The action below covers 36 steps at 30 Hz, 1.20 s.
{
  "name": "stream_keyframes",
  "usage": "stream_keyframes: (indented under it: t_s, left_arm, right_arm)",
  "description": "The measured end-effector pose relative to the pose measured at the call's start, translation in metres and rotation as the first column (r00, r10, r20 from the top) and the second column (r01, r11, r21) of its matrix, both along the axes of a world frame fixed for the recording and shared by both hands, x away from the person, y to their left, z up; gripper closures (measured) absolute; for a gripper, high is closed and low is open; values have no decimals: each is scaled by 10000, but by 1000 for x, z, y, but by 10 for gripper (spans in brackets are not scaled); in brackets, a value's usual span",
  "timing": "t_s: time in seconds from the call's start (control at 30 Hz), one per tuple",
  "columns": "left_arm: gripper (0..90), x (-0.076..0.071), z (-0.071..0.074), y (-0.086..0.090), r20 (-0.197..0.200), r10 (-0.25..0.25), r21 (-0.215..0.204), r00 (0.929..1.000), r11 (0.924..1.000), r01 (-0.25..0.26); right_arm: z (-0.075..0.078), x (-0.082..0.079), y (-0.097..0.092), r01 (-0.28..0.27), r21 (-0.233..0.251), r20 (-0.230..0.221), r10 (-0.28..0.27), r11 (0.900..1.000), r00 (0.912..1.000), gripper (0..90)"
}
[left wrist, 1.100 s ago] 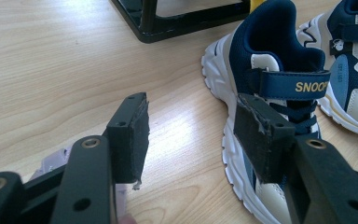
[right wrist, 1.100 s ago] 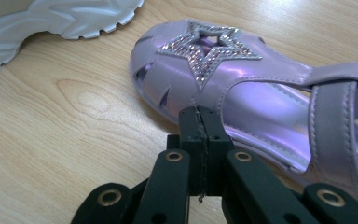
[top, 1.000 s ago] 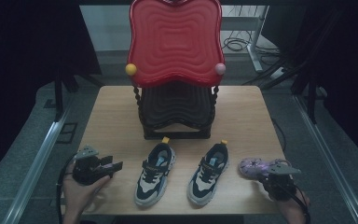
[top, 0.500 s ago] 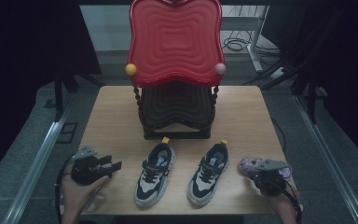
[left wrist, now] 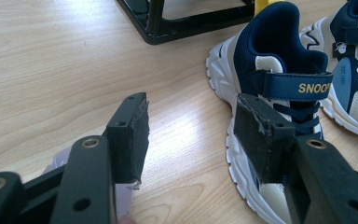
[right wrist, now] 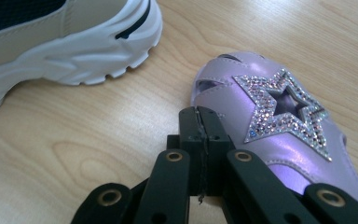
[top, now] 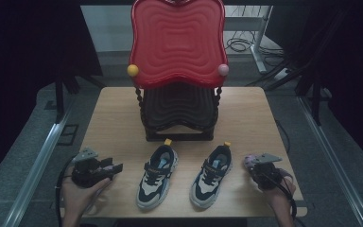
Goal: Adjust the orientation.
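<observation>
The right hand-held gripper [right wrist: 200, 116], jaws pressed together on nothing, sits beside the purple sandal [right wrist: 270, 126] on the surface [top: 123, 127]. The left hand-held gripper [left wrist: 191, 135] gapes near a sneaker [left wrist: 279, 84]. Approach stage, likely; next the right jaws must part to grasp the sandal.

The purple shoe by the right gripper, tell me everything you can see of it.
The purple shoe looks like shiny lilac leather-like material, with a rhinestone star outline on top and cut-out openings near it. It lies flat on the wooden table, right of the right-hand sneaker and apart from it. The right gripper, jaws shut, sits against its side; whether they touch is unclear.
</observation>
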<state>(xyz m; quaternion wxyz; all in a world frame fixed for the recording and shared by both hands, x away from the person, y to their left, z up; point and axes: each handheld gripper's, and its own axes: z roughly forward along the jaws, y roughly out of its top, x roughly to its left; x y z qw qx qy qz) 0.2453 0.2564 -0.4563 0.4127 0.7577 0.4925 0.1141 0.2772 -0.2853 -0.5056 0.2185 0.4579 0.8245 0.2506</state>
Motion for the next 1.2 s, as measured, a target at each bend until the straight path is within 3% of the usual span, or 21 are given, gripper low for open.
stream_keyframes:
  t_s: [0.33, 0.5, 0.7, 0.8, 1.03, 1.1, 1.2]
  left_arm:
    - [454, 0, 0, 0, -2, -19, 24, 10000, 10000, 19]
    - [454, 0, 0, 0, 5, -28, 41, 10000, 10000, 28]
    - [454, 1, 0, 6, 53, 65, -37, 10000, 10000, -65]
    - [454, 1, 0, 8, 8, 140, -33, 9999, 9999, -140]
    - [453, 0, 6, 4, 136, -81, -174, 9999, 9998, 83]
    - [454, 0, 5, 3, 128, -97, -144, 9999, 9998, 99]
    - [453, -1, 4, 2, 71, -161, -134, 9998, 9998, 162]
  right_arm:
    - [-2, 3, 4, 184, -96, 70, -183, 9998, 9998, 897]
    - [0, 1, 7, -100, -20, 55, 101, 9999, 9999, 897]
    - [14, -3, 7, -480, 640, 565, 444, 9968, 9974, 897]
    - [18, -9, 4, -867, 1315, 882, 755, 9875, 9932, 896]
    - [24, -19, -4, -1308, 1862, 1254, 1084, 9738, 9862, 855]
    - [25, -23, -12, -1380, 2364, 1316, 1091, 9618, 9853, 760]
    - [25, -25, -17, -1390, 2579, 1399, 1054, 9561, 9845, 632]
